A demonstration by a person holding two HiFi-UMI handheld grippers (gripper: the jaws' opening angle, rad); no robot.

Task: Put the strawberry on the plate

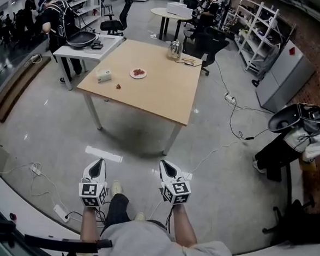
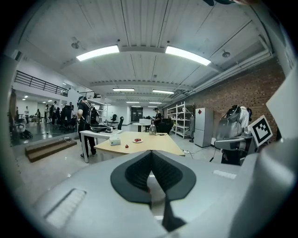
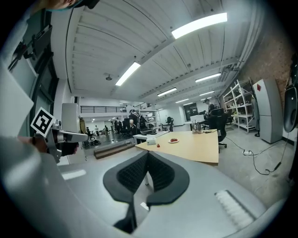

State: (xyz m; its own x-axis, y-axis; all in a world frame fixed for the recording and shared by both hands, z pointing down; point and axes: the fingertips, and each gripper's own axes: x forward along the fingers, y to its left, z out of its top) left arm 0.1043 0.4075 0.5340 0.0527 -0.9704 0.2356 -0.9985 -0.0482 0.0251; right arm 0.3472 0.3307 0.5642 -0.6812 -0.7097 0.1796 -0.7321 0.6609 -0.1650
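A small red strawberry (image 1: 118, 86) lies on the light wooden table (image 1: 162, 92), far ahead of me. Just beyond it and to its right sits a white plate (image 1: 137, 73) with red pieces on it. Both grippers hang low over the floor, well short of the table. My left gripper (image 1: 98, 164) and my right gripper (image 1: 164, 165) are shut, with nothing between their pads. In the left gripper view the strawberry (image 2: 126, 146) and plate (image 2: 137, 140) are tiny above the shut jaws. The right gripper view also holds the strawberry (image 3: 158, 145) and the plate (image 3: 173, 140).
A white box (image 1: 104, 75) rests left of the strawberry and a metal kettle (image 1: 175, 49) stands at the table's far edge. A white side table (image 1: 86, 45) with a dark pan adjoins the left. Cables and a power strip (image 1: 61, 213) lie on the floor. A person (image 1: 290, 142) stands at right.
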